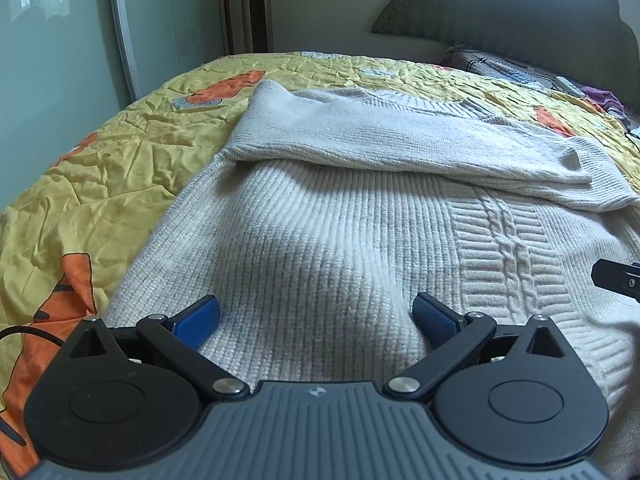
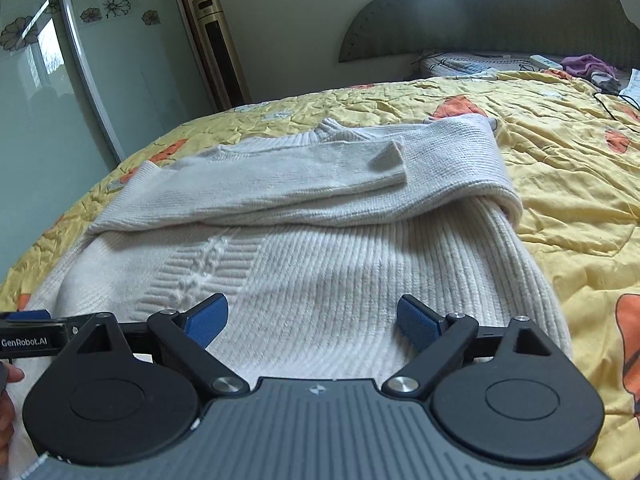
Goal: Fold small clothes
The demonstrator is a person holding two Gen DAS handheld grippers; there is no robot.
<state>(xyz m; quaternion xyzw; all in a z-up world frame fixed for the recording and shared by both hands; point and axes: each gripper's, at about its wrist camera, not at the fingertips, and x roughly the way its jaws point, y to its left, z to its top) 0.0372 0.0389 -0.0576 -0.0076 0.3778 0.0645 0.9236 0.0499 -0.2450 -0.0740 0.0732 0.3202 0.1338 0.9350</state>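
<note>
A cream knitted sweater [image 1: 320,232] lies flat on the bed, hem toward me, with a cable pattern down its front. Both sleeves [image 1: 360,140] are folded across the chest, one over the other. It also shows in the right wrist view [image 2: 320,264], where the sleeves [image 2: 288,184] cross the upper body. My left gripper [image 1: 316,320] is open and empty above the lower left part of the sweater. My right gripper [image 2: 312,322] is open and empty above the lower right part. The right gripper's edge [image 1: 618,284] shows at the right of the left wrist view.
The bed has a crumpled yellow quilt [image 1: 100,168] with orange prints. A dark headboard [image 1: 520,16] and a pillow [image 2: 460,65] with a purple cloth [image 2: 586,65] are at the far end. A glass sliding door [image 2: 60,100] and a gold tower appliance [image 2: 218,48] stand to the left.
</note>
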